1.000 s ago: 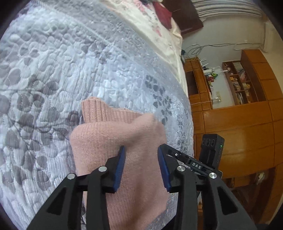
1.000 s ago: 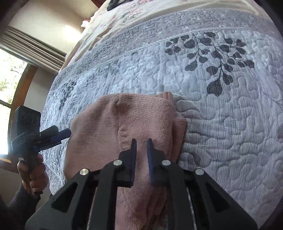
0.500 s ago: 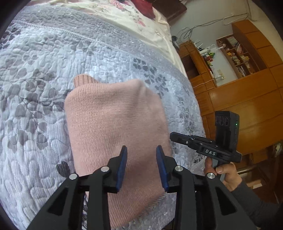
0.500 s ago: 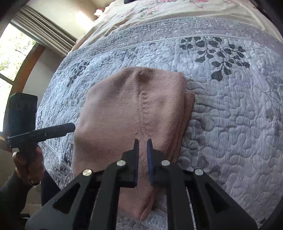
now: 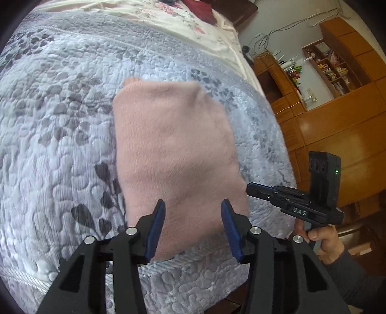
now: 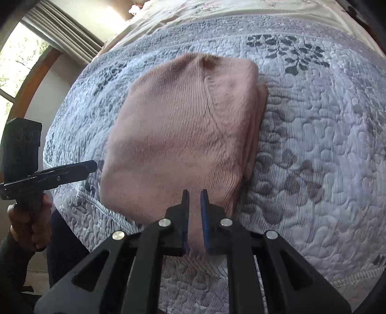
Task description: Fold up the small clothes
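A pink knitted garment point(image 5: 173, 145) lies folded in a thick rectangle on the grey-blue quilted bedspread point(image 5: 60, 120). My left gripper point(image 5: 192, 203) hovers open over the garment's near edge, with nothing between its blue pads. In the right wrist view the garment point(image 6: 183, 125) shows stacked layers along its right side. My right gripper point(image 6: 195, 193) is over the near edge, its jaws drawn to a narrow slit and holding nothing. Each gripper shows in the other's view, the right gripper point(image 5: 249, 187) to the right of the garment and the left gripper point(image 6: 94, 165) to its left, both clear of the cloth.
The bedspread point(image 6: 313, 145) ends at the bed's near edge, just below the garment. A floral sheet point(image 5: 168, 14) covers the far end of the bed. Wooden cabinets point(image 5: 337, 135) with shelves stand on the right, and a curtained window point(image 6: 19, 60) is on the left. A hand point(image 5: 323, 239) holds each gripper.
Both grippers have drawn back and up from the garment, which now sits farther from the fingers. The left jaws stand wider apart. The right jaws keep their narrow gap.
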Motion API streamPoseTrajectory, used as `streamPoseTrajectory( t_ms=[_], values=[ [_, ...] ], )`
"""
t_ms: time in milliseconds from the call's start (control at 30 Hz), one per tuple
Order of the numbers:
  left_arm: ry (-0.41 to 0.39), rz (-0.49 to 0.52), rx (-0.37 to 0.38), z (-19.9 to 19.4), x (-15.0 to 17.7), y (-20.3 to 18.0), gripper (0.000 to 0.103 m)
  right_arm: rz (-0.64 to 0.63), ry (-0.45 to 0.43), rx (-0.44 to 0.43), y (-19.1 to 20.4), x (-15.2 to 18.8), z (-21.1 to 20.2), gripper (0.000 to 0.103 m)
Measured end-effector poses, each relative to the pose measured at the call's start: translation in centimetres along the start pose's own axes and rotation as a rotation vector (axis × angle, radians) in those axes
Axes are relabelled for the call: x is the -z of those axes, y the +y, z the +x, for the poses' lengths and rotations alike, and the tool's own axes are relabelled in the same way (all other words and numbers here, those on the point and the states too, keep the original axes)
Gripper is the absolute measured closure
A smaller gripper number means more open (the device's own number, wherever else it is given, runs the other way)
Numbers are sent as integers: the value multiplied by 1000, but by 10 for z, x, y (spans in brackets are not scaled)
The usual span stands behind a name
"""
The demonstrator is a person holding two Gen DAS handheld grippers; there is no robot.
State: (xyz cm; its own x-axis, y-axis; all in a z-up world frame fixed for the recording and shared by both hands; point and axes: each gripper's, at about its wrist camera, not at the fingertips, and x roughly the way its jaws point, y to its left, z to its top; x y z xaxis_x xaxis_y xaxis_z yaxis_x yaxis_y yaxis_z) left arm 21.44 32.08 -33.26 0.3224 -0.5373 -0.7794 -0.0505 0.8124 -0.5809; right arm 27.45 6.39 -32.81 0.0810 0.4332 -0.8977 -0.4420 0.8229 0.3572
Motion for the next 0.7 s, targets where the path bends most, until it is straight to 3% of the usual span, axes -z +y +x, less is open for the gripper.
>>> streamPoseTrajectory(
  t_ms=[33,67,133,233,267,333,400,500,567,700],
  values=[
    [23,-13,-22,12,4,5,55,3,36,34,-2,6,14,94],
    [33,-17,-47,19,6,7,55,-1,53,71,-4,10,25,101],
    [27,-34,-62,18,9,5,55,30,40,77,-9,14,26,103],
    [-35,-41,-25,-15,15,-9,47,43,-21,54,0,17,-5,90],
    [-60,-31,-47,-29,21,-16,39,48,-43,47,3,20,-17,83],
    [-106,-6,-162,-57,37,-32,28,71,-78,36,10,30,-41,64],
    [-131,26,-300,-80,58,-51,17,92,-101,54,20,47,-62,29],
    [-188,67,-467,-112,94,-83,16,91,-135,100,46,76,-91,9],
    [-235,77,-522,-135,117,-100,15,82,-168,187,65,97,-109,9],
    [-298,90,-561,-174,150,-128,15,57,-247,345,101,129,-146,3]
  ],
)
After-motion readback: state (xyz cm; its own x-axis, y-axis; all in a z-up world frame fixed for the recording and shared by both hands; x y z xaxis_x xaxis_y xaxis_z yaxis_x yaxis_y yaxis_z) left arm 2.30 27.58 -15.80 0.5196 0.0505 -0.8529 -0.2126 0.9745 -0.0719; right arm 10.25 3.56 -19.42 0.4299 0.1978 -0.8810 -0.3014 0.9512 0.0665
